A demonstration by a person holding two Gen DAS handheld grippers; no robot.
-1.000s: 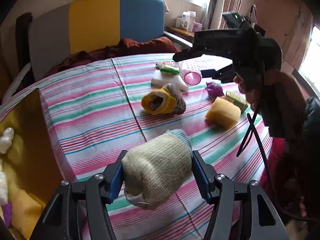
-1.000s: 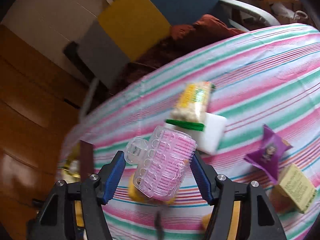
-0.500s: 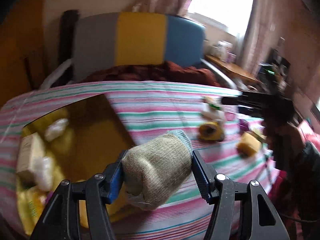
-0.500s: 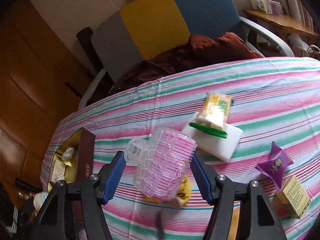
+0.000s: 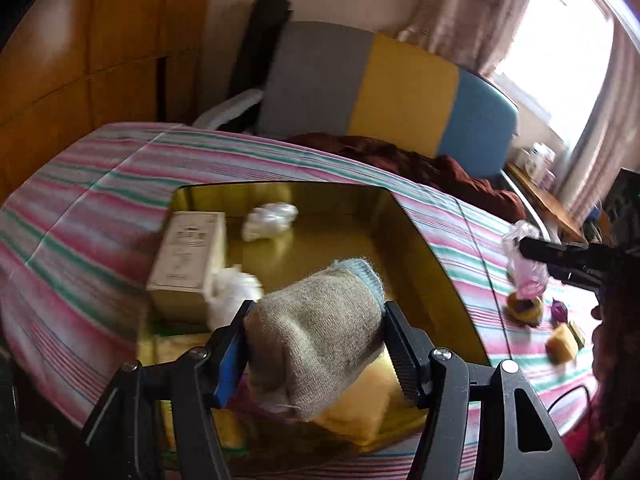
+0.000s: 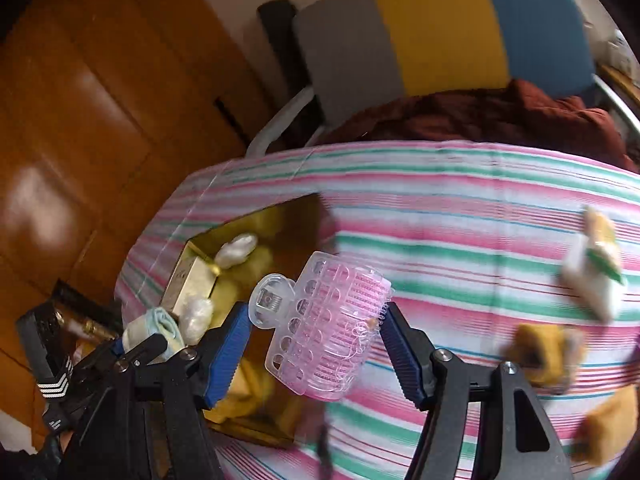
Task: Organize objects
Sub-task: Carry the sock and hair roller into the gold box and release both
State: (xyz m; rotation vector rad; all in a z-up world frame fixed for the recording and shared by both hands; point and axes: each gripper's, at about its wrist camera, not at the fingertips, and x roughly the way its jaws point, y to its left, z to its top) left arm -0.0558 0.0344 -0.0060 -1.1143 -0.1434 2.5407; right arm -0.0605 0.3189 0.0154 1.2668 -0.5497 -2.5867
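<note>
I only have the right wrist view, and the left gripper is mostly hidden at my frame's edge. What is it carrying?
Observer: The left gripper is shut on a rolled beige knitted sock with a pale blue cuff.
Operator: Is the sock over the box?
Observer: In the left wrist view it hangs in front of the open gold box, with a yellow sponge below it.
Operator: Any bare floor for my pink plastic hair roller?
Observer: Yes. Bare gold floor shows mid-box, between the crumpled white wad and the sock.
</note>
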